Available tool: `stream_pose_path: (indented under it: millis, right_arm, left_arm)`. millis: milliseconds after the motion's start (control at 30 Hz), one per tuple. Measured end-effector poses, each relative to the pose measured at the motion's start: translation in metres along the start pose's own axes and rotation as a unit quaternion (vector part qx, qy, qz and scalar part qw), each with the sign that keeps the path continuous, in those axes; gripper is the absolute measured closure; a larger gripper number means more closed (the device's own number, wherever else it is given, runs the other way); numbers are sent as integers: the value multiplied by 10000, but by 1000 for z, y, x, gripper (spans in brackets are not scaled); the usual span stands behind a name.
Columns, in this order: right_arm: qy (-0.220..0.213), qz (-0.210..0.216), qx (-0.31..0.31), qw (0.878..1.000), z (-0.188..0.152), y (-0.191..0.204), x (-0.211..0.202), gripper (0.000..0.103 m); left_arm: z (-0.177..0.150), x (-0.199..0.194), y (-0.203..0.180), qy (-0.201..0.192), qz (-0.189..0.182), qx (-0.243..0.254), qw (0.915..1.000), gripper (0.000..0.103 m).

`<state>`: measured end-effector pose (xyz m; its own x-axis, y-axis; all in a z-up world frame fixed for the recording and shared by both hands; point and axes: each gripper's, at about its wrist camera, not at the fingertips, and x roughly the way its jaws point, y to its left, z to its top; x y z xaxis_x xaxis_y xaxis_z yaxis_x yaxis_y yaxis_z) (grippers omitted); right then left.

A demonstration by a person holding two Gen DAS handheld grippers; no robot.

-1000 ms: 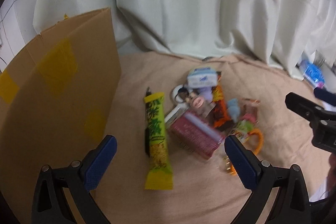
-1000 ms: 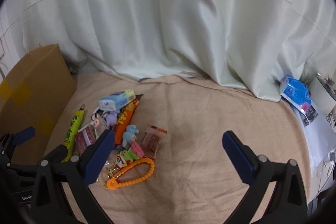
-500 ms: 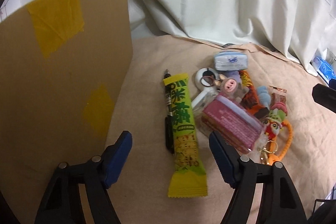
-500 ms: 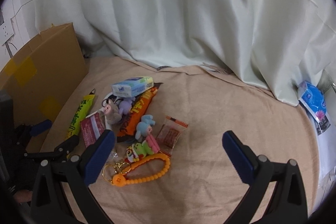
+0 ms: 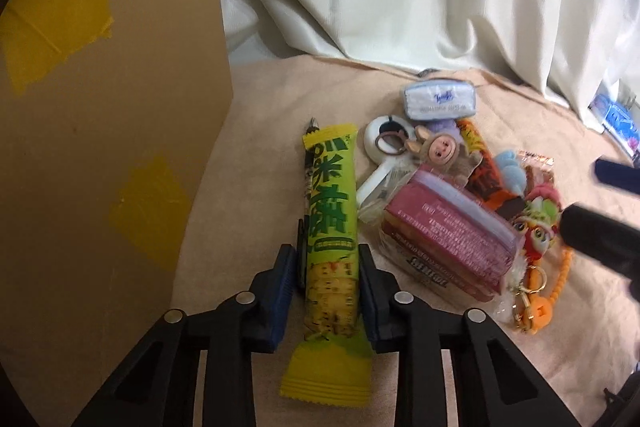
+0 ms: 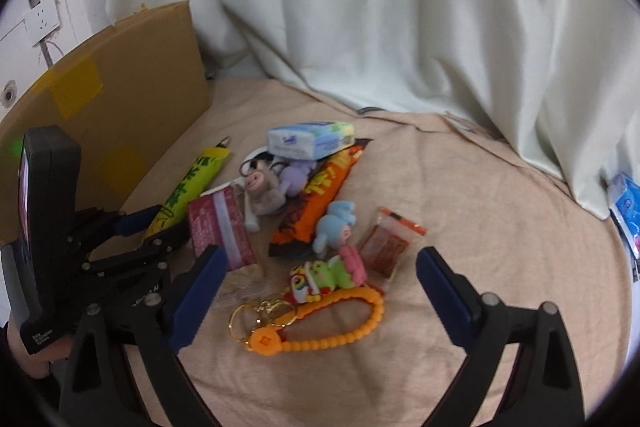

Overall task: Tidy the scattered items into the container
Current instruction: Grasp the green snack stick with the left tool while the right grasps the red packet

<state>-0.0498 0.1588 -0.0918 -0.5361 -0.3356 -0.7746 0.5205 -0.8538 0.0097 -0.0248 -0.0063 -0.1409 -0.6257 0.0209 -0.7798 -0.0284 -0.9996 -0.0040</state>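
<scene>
Closing on the green snack bar, left gripper in the left wrist view has both pads at the wrapper's sides, near its lower end; a pen lies alongside, so grip w/o catching it, lift level. Cardboard box stands just left, inside not visible.

Right wrist view: right gripper jaws apart but narrowing, nothing between, over the orange bead keychain. Box contents hidden too.
</scene>
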Motion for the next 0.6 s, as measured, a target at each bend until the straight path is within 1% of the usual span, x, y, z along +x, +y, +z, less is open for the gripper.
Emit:
stream_pose_path:
  millis: [33, 100, 133, 167, 200, 400, 500, 600]
  right_arm:
    - [25, 88, -17, 10000, 0, 2, 2, 18]
    - [48, 238, -68, 9997, 0, 6, 6, 32]
    - [54, 294, -107, 9995, 0, 8, 8, 35]
    - [68, 369, -151, 9992, 1, 10, 10, 41]
    - [102, 450, -196, 9987, 1, 13, 13, 43]
    - [213, 944, -497, 9941, 3, 31, 24, 43]
    - [197, 1007, -625, 9928, 4, 39, 26, 43]
    - [292, 988, -654, 9925, 3, 44, 33, 43]
  left_arm:
    - [1, -5, 0, -85, 39, 15, 10000, 81]
    - [2, -11, 1, -133, 113, 63, 9998, 81]
    - [3, -13, 2, -135, 125, 42, 9998, 81]
    - [3, -15, 5, -127, 117, -5, 9999, 81]
    - [3, -17, 7, -111, 84, -42, 9999, 81]
    - [5, -33, 9, -213, -1, -102, 9997, 81]
    - [5, -35, 10, -209, -31, -95, 9997, 81]
    - [4, -35, 11, -183, -27, -82, 9998, 81]
